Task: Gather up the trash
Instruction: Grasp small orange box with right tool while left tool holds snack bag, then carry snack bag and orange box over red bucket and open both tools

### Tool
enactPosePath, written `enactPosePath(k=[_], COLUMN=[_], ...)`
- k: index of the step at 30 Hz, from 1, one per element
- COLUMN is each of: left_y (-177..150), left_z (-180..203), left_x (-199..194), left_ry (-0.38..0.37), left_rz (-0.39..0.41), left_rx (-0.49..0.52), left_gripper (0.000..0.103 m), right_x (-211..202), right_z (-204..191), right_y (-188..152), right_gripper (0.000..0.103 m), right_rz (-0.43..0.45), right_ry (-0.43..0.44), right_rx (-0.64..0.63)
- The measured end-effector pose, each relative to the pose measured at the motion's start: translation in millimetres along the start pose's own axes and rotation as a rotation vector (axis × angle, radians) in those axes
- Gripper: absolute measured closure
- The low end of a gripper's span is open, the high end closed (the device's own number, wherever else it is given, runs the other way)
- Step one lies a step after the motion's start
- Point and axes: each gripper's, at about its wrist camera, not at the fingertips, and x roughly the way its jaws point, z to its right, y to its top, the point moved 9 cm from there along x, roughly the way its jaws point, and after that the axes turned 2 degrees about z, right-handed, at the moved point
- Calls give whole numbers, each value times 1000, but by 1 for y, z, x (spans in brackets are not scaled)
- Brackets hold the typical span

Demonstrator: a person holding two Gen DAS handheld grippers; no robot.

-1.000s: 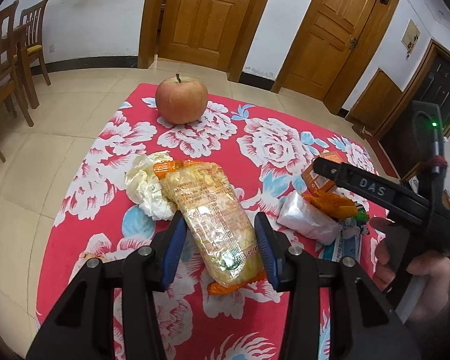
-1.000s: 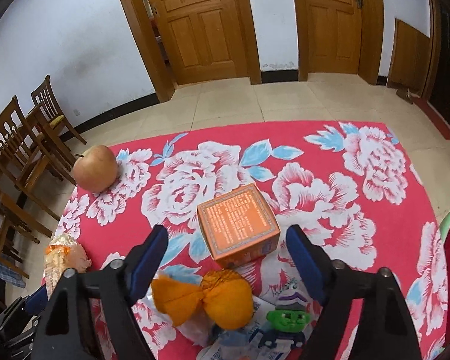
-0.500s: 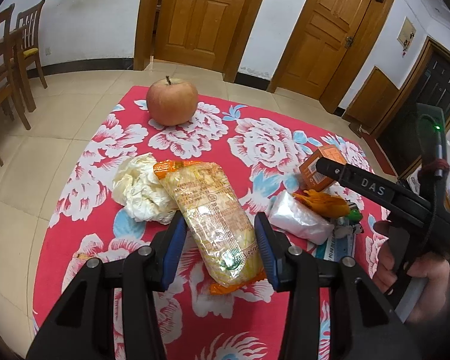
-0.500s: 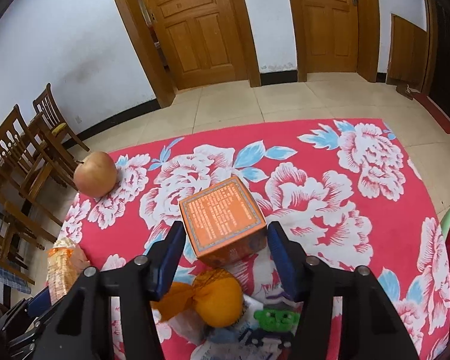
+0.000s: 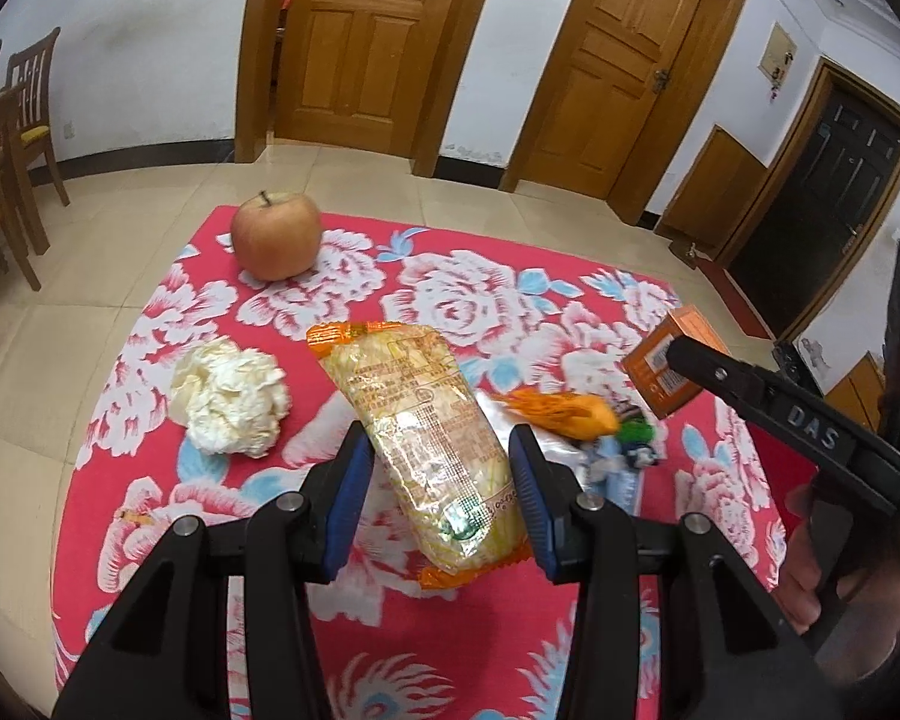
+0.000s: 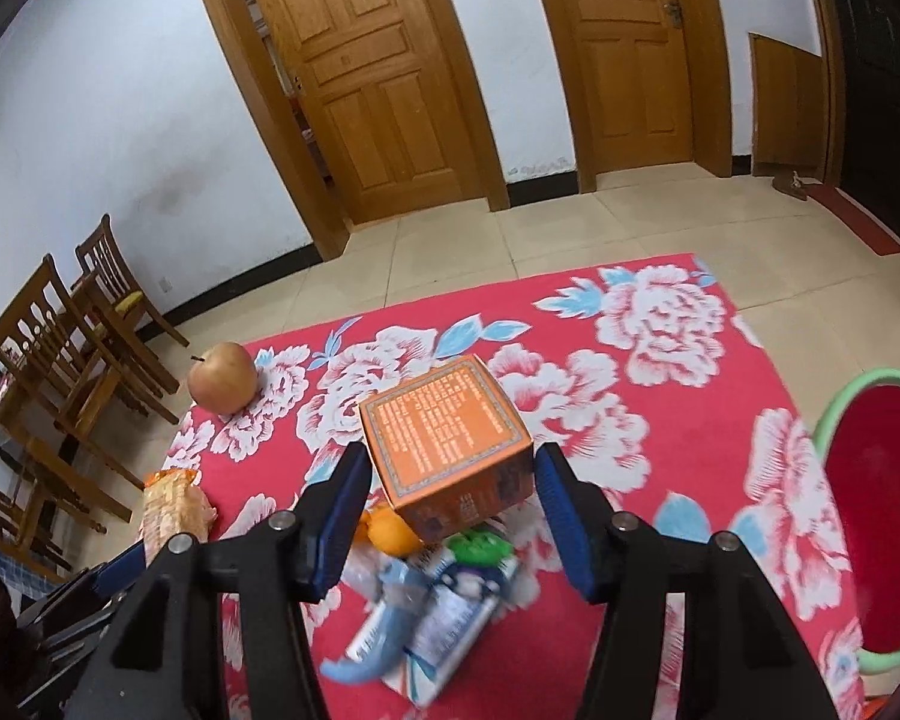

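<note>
Red floral tablecloth [image 5: 570, 312] carries everything. Going left to right in the left wrist view: one crumpled white paper wad [image 5: 229, 402], one apple [image 5: 276, 235] behind it, then one clear plastic snack packet with orange sealed ends [image 5: 432, 438], clamped between the left gripper [image 5: 438, 492] pads and apparently clear of the cloth. Next, one orange twisted wrapper [image 5: 564, 411] on a pile of silvery and blue wrappers, count unclear. Furthest right, one orange printed cardboard box [image 6: 447, 441] sits squeezed in the right gripper [image 6: 450, 516], whose jaws have just been closing onto it. One red bin with a green rim [image 6: 834, 414] shows at the right edge of the right wrist view.

Risks: the slick packet is pinched low and could slide out; the box looks caught near its lower edge, so it may tilt or pop free; the apple isn't trash and shouldn't be grabbed.
</note>
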Motion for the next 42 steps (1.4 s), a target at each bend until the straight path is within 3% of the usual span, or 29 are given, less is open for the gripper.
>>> enactPosePath(k=[22,42], left_y=[-17,-57], left_z=[112,256], left_x=[-9,37], left_ry=[-113,-232], left_rz=[-25,-124], left_rx=[149,342], left_gripper=[56,56], right_x=[-93,-150], right_z=[108,262], right_y=[-37,-57], right_gripper=[43,43], right_rz=[75,183], right_ry=[-80,-251], right_rx=[203,474])
